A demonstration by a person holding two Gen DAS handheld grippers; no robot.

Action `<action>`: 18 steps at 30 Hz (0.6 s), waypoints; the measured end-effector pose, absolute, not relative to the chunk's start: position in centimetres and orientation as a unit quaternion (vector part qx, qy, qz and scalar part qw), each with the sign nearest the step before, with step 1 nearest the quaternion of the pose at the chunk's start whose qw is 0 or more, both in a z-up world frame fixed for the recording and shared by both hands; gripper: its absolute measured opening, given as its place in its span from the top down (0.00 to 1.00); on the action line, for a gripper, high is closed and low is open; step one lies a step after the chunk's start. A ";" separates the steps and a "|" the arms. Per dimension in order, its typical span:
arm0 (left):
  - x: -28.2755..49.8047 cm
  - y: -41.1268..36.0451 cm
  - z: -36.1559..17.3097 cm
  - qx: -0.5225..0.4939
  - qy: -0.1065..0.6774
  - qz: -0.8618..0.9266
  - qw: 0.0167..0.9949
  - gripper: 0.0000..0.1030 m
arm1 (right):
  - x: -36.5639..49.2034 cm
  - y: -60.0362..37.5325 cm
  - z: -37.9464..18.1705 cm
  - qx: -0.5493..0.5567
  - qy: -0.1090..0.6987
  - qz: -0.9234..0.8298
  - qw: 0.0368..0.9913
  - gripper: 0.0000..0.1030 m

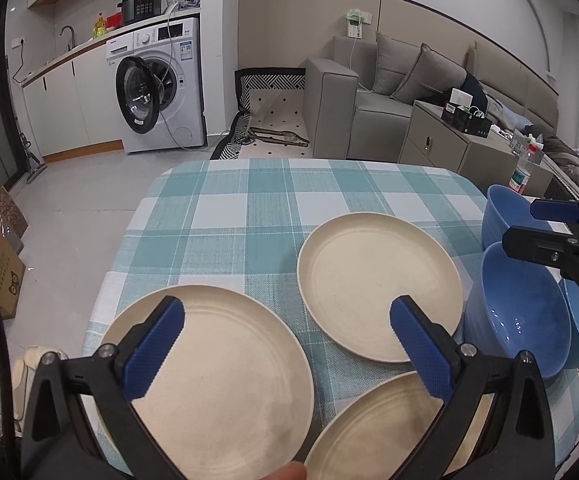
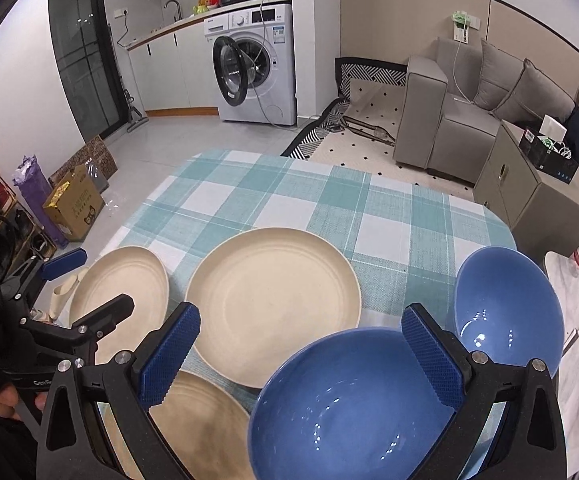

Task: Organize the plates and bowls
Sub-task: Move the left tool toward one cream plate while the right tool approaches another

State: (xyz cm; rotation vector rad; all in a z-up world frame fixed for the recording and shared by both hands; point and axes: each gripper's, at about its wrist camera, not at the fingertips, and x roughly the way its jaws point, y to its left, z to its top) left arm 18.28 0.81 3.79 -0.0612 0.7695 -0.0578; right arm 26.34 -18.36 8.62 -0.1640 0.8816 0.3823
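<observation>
Three cream plates and blue bowls sat on the table (image 1: 249, 200), which wore a teal-and-white check cloth. All dishes were empty and upright, openings up.

Plates: left plate (image 1: 225, 380) at the near left edge; far plate (image 1: 377, 288) toward the middle; near plate (image 1: 369, 432) at the near edge, partly under the left tongs. None overlapped; narrow strips of cloth showed between them. The plates were round, so no long axis to note.

Bowls: near bowl (image 2: 345, 408) on the right side of the table, its rim just beside the far plate; far bowl (image 2: 505, 308) just behind and right of it, the two rims close or touching, cannot tell which.

Left tongs (image 1: 285, 344): jaws wide apart, clamped on nothing, over the gap between left plate and near plate. Right tongs (image 2: 301, 356): jaws wide apart, gripping nothing, over the far rim of the near bowl.

The left view showed a fingertip (image 1: 285, 472) at the bottom edge and the right tongs coming in from the right above the bowls. It also showed a sliver of blue rim at the far right behind the near bowl, too cropped to tell what it was. The right view showed both bowl interiors in full, glossy with light spots, and the left tongs side-on at the left, held by a hand (image 2: 5, 400) and hovering off the left plate's edge.
</observation>
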 end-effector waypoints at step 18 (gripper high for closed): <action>23.1 1.0 1.3 -0.052 0.427 -0.039 0.902 0.01 | 32.7 -18.5 4.8 -0.080 0.495 0.162 0.850 0.00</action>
